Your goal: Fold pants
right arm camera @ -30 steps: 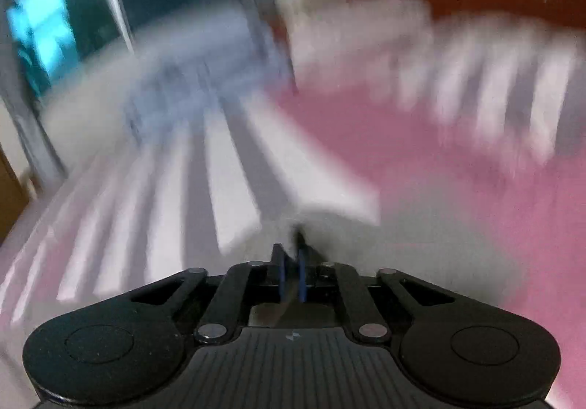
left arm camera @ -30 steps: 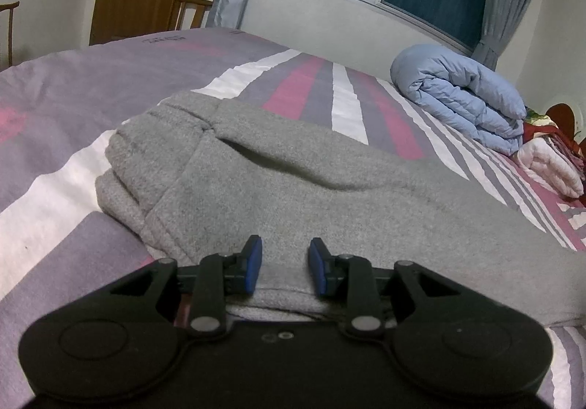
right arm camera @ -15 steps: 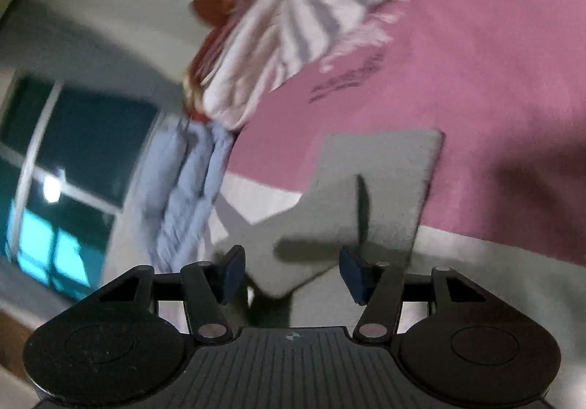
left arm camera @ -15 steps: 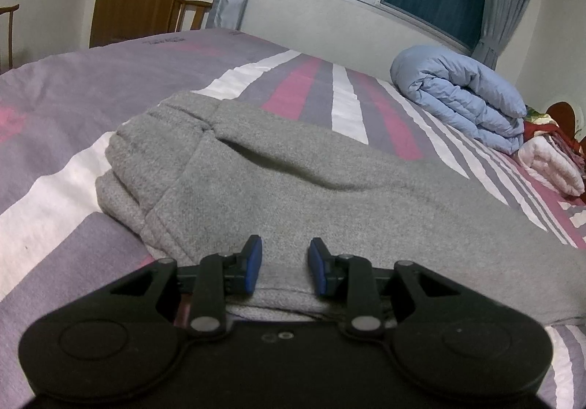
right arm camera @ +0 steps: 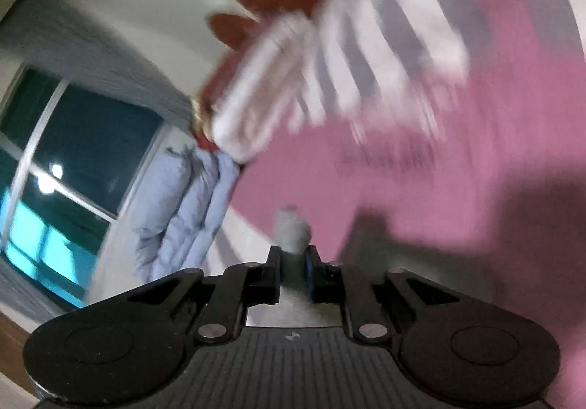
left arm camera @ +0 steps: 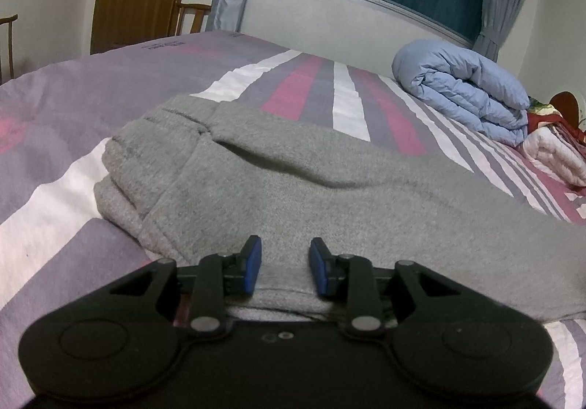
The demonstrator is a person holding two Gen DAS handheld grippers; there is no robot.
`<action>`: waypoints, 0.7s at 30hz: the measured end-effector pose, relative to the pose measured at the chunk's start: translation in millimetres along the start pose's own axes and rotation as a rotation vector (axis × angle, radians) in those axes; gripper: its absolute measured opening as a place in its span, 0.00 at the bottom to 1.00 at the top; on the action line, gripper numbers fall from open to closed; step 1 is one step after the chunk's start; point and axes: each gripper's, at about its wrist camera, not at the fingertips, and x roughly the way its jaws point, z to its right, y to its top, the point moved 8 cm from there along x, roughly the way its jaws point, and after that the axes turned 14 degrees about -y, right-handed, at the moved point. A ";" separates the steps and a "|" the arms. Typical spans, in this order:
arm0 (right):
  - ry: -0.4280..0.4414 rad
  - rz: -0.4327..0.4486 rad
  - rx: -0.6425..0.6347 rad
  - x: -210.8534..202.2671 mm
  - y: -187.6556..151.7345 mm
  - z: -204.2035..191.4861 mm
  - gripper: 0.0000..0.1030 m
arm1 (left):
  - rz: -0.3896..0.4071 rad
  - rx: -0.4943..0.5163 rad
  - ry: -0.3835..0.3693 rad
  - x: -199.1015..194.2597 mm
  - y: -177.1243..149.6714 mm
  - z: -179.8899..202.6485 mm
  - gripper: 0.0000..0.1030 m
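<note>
Grey fleece sweatpants (left arm camera: 293,196) lie flat across the striped bed (left arm camera: 55,211); soft and floppy, best gripped at hems. Left tongs (left arm camera: 285,268) gape over them. Right tongs (right arm camera: 292,268) pinch a cuff.

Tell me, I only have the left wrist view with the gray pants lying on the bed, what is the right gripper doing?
Observer: The right gripper is shut on a bunch of gray pants fabric.
Operator: Which part of the pants?
Observer: Cannot tell; that view is motion-blurred, and only a small wad of fabric shows between the fingers.
Operator: What is behind it?
Observer: Pink bedsheet, with the folded blue duvet to its left by the window.
Operator: And mine?
Observer: The left gripper is open, its fingertips over the pants near their edge.
</note>
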 end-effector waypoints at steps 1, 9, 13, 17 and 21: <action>-0.033 0.060 -0.130 -4.2 -0.1 -15.0 0.13 | -0.001 0.003 0.001 0.3 0.3 0.4 0.21; -0.154 0.100 -0.133 11.0 -21.3 18.8 0.83 | -0.002 0.005 -0.001 0.3 0.9 1.2 0.21; 0.085 0.003 0.025 -24.2 -43.5 27.2 0.83 | 0.002 0.002 -0.006 0.3 0.6 0.8 0.23; 0.134 -0.209 0.092 -19.3 -97.8 29.5 0.35 | 0.004 -0.001 -0.011 0.0 0.1 0.3 0.23; 0.028 -0.260 0.054 1.5 -135.7 22.6 0.28 | 0.008 -0.005 -0.018 -1.3 -0.5 -0.1 0.23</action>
